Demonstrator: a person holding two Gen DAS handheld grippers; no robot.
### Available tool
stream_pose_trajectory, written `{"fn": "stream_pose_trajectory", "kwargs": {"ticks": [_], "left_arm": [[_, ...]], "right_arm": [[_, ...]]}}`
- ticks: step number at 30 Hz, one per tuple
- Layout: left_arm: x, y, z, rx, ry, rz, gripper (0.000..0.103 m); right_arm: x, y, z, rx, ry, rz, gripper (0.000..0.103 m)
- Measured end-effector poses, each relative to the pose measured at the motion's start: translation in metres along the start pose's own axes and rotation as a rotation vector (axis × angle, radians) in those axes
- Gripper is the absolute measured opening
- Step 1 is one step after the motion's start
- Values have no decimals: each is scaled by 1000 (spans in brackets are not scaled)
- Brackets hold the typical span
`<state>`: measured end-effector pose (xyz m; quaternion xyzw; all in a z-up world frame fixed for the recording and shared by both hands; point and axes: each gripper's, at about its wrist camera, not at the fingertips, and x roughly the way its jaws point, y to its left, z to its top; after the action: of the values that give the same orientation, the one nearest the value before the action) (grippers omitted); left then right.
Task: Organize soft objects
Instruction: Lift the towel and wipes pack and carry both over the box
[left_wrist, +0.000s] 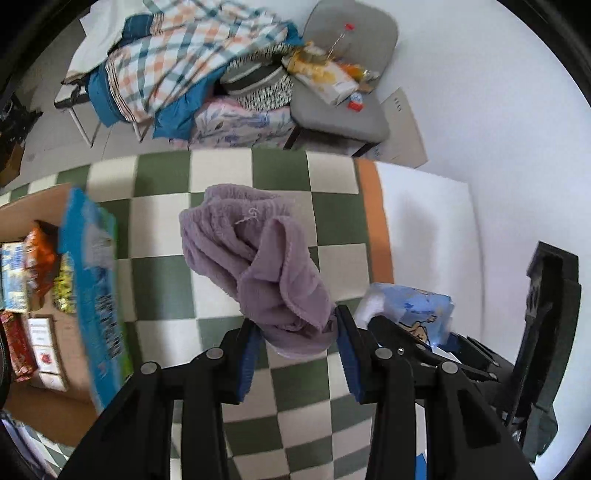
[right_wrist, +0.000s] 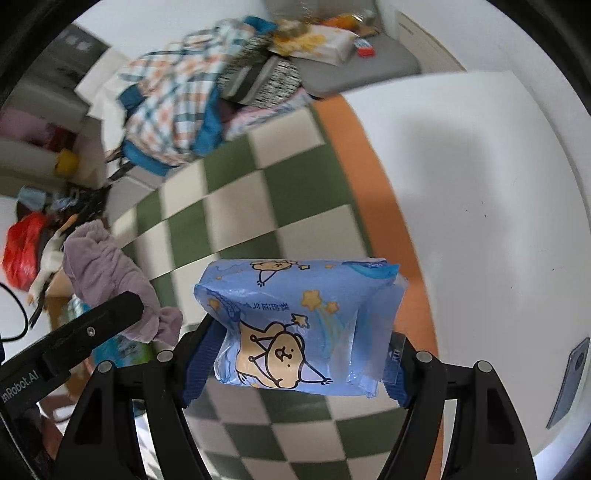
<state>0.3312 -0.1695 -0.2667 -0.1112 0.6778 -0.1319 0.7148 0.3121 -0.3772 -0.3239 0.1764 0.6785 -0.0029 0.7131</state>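
While both tools are held above the green-and-cream checkered cloth (left_wrist: 221, 173), each is seen loaded. In the left wrist view, the left gripper (left_wrist: 298, 334) is closed on a crumpled lilac terry-cloth towel (left_wrist: 255, 254): the lower end of the towel is pinched between the two blue-padded fingers (left_wrist: 246, 363), and the bulk of the fabric is bunched forward of the tips, beyond the pads. A loose thread is noted on its upper fold. In the right wrist view, the right gripper (right_wrist: 295, 356) is clamped across a soft light-blue plastic pack printed with cartoon bears and yellow stars (right_wrist: 299, 325); the pack is held crosswise, its two ends pressed by the blue pads (right_wrist: 201, 363), with most of its body projecting ahead of the fingertips. The same blue pack (left_wrist: 410, 310) is seen just right of the left gripper, so the two tools are close together. A bright blue flat packet (left_wrist: 94, 295), blurred, is seen at the left above an open brown cardboard box holding snack packets (left_wrist: 33, 332). A white board (right_wrist: 461, 177) is recorded to the right of an orange strip (left_wrist: 376, 218) at the cloth's edge. Beyond the cloth, a grey padded chair (left_wrist: 343, 107) and a heap of plaid bedding (left_wrist: 177, 62) are noted.
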Motion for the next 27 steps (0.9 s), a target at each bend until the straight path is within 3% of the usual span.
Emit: {"fn": "stream_pose_trajectory", "kwargs": {"ticks": [6, 14, 19, 27], "left_arm": [[-66, 56, -37, 9, -44, 32, 36], [-104, 175, -68, -114, -8, 61, 36], [-103, 223, -74, -158, 29, 46, 36], [-77, 271, -71, -198, 141, -46, 36]], "right_arm": [[-42, 59, -44, -134, 9, 90, 78], [-38, 198, -99, -428, 107, 180, 78], [-19, 274, -124, -654, 182, 109, 78], [23, 347, -145, -983, 284, -42, 78]]}}
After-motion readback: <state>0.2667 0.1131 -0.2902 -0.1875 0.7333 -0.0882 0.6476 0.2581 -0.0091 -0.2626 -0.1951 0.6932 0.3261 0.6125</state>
